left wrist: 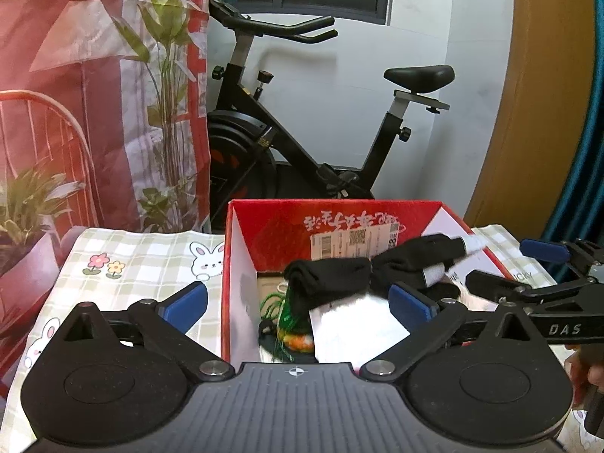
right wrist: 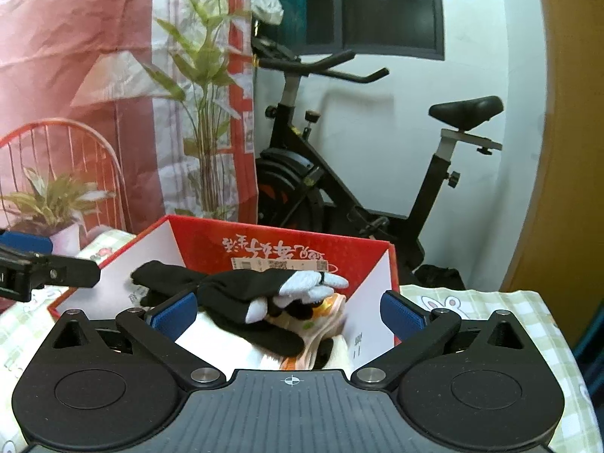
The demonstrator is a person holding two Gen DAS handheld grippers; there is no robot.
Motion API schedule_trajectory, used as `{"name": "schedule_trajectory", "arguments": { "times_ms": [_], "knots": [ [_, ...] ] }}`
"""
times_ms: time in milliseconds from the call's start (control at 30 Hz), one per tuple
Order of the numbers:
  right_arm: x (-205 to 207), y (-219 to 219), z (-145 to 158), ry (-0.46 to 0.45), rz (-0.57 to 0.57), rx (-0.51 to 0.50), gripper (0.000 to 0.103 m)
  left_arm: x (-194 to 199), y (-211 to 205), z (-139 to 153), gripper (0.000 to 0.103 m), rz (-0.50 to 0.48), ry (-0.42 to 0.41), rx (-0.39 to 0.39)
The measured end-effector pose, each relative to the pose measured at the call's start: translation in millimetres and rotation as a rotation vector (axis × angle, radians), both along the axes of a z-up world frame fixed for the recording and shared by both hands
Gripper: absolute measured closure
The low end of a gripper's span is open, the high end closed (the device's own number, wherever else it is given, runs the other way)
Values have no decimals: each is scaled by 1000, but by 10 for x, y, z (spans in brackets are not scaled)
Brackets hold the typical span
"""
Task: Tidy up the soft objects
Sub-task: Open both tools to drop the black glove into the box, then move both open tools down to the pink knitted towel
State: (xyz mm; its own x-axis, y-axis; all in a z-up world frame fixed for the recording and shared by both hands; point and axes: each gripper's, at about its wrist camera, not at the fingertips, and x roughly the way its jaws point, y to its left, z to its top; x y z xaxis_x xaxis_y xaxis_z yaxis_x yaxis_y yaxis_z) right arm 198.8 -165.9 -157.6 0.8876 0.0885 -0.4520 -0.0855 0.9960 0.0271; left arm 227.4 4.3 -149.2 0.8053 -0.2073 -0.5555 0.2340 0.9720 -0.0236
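Observation:
A red box point(left wrist: 339, 222) with white inner walls stands on the table; it also shows in the right wrist view point(right wrist: 287, 241). Black socks point(left wrist: 332, 275) and a black glove with grey fingertips point(left wrist: 422, 253) lie on top of a pile inside, over a white cloth point(left wrist: 358, 324) and a green and orange soft thing point(left wrist: 290, 324). In the right wrist view the glove point(right wrist: 264, 287) lies across the pile. My left gripper point(left wrist: 298, 305) is open over the box's near edge. My right gripper point(right wrist: 290, 313) is open over the box, holding nothing.
A checked tablecloth with rabbits and flowers point(left wrist: 124, 264) covers the table. An exercise bike point(left wrist: 302, 143) stands behind the box. A printed red and plant backdrop point(left wrist: 94, 94) hangs at the left. An orange wooden panel point(left wrist: 547, 94) is at the right.

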Motion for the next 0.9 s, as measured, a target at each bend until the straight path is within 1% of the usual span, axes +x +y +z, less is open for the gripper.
{"name": "schedule_trajectory", "arguments": {
  "times_ms": [167,267,367,600,733,900],
  "knots": [
    [-330,-70,-44,-39,-40,37,0,-242,64,-90,0,-7,17,17],
    [-519,-127,-125,-42,-88,39,0,-389,120,-201,0,-28,35,29],
    [-714,-197,-252,-54,-150,45,0,-466,183,-329,0,-27,64,31],
    [-873,-284,-649,64,-164,87,0,-455,251,-669,0,6,142,15],
    [-929,-237,-925,138,-186,128,0,-433,226,-889,0,31,167,14],
    [-945,-130,-1200,197,-221,144,0,-363,191,-1116,0,47,210,14]
  ]
}}
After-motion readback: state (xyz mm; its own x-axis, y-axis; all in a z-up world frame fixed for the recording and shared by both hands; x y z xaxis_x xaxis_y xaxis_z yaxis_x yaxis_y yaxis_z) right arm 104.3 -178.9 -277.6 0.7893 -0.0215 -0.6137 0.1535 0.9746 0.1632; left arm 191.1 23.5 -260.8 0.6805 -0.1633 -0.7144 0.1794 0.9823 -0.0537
